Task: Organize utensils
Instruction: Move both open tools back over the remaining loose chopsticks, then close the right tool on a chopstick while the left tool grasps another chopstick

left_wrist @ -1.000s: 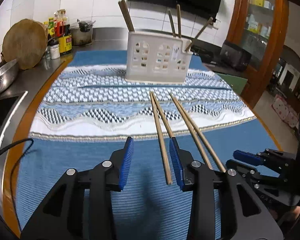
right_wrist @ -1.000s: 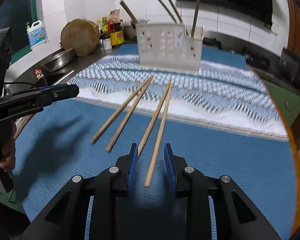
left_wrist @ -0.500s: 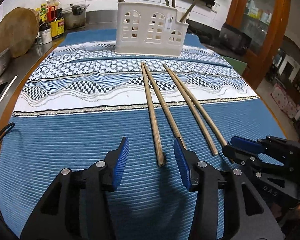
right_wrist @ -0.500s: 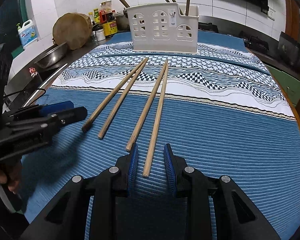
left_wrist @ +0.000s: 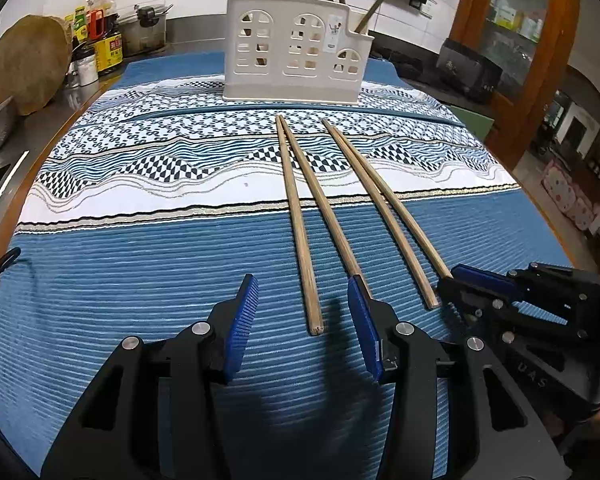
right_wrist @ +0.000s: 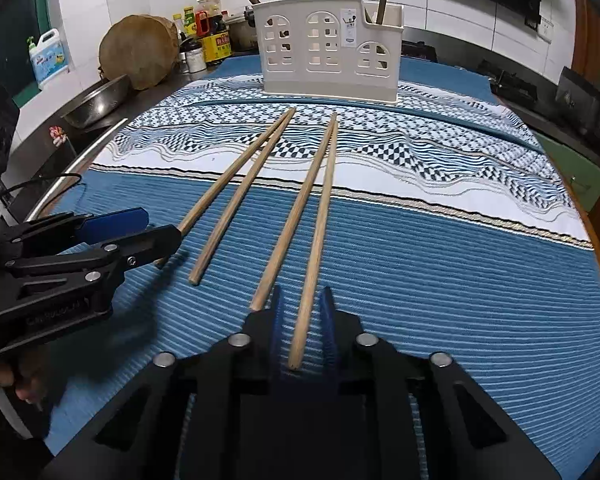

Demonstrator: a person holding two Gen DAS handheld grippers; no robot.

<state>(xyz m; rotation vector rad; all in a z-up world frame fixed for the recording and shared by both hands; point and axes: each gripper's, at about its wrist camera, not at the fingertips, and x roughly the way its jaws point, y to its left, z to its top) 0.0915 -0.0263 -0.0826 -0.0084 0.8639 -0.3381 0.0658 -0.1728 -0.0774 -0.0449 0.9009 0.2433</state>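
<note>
Several wooden chopsticks lie side by side on a blue patterned cloth [left_wrist: 140, 264], pointing toward a white utensil holder [left_wrist: 294, 54] at the back, which holds more sticks. My left gripper [left_wrist: 304, 294] is open, and the near end of the leftmost chopstick [left_wrist: 300, 224] lies between its fingers. My right gripper [right_wrist: 302, 302] is open with a narrow gap, and the near end of the rightmost chopstick [right_wrist: 316, 248] lies between its pads. The holder also shows in the right wrist view [right_wrist: 332, 46].
Sauce bottles [left_wrist: 100, 44], a round wooden board [left_wrist: 26, 64] and a metal bowl [right_wrist: 96, 102] stand on the counter at the left. A detergent jug [right_wrist: 48, 58] is by the wall. A wooden cabinet [left_wrist: 532, 40] stands at the right.
Both grippers have moved forward and down toward the cloth. Each now has a chopstick end between its fingers. The right gripper's gap has narrowed slightly.
</note>
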